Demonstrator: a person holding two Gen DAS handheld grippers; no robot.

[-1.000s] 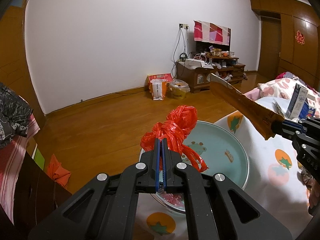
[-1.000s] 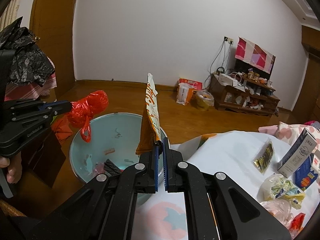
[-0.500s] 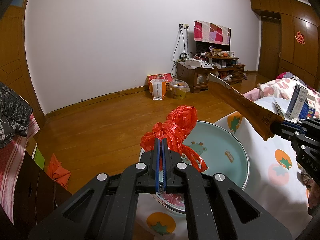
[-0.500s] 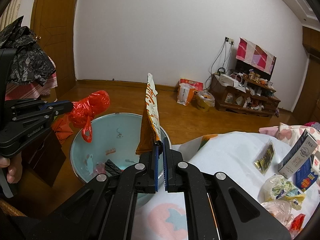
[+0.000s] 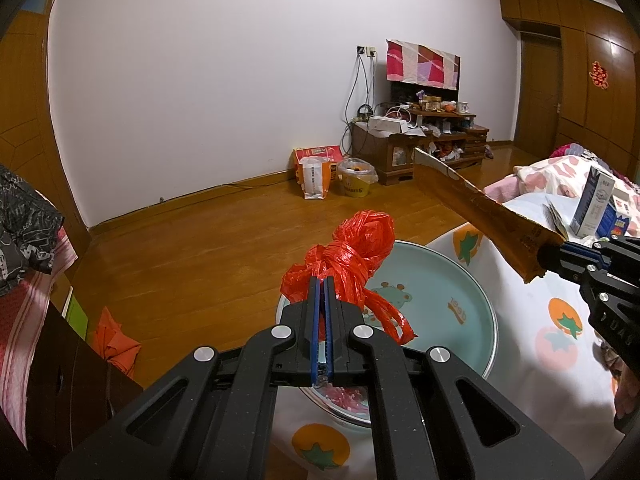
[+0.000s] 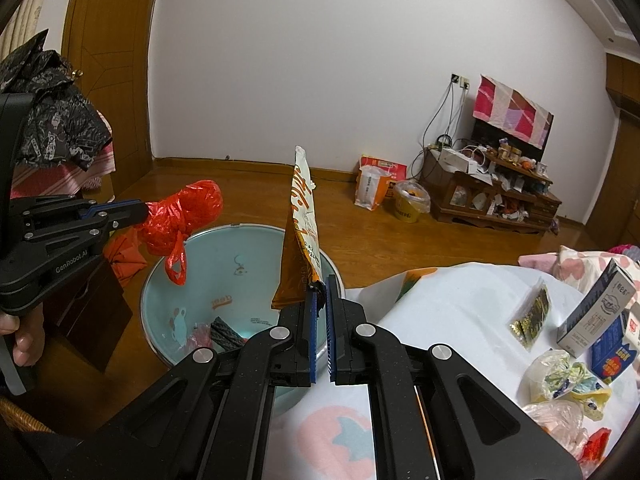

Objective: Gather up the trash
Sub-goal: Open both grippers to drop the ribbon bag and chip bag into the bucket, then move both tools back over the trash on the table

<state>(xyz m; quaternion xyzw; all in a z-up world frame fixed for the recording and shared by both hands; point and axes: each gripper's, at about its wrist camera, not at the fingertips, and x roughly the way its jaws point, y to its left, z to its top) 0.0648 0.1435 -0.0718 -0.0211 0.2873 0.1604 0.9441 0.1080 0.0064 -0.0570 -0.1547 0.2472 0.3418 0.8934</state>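
Two pieces of trash held over the pale blue basin (image 6: 192,276), which sits on the floor against the edge of the bed (image 6: 452,312): a knotted red plastic bag (image 5: 352,256) pinched in the left tool (image 5: 323,292), and an orange snack wrapper (image 6: 303,236) pinched by its bottom corner in the right tool (image 6: 320,300), standing upright above the basin's near rim. Both tools clamped narrow on their loads. Judged step: the drop, with some scraps already lying in the basin. Next move likely calls for opening both tools above the bowl, wrapper tipped inward so it does not slide onto the bedsheet. More left to gather on the bed: a milk carton (image 6: 596,312), a blue box (image 6: 614,350), a small gold packet (image 6: 530,314), crumpled bags (image 6: 560,376). Nothing between either load and the basin. An orange cloth (image 5: 118,344) on the floor beside a dark cabinet (image 5: 76,380), well clear.
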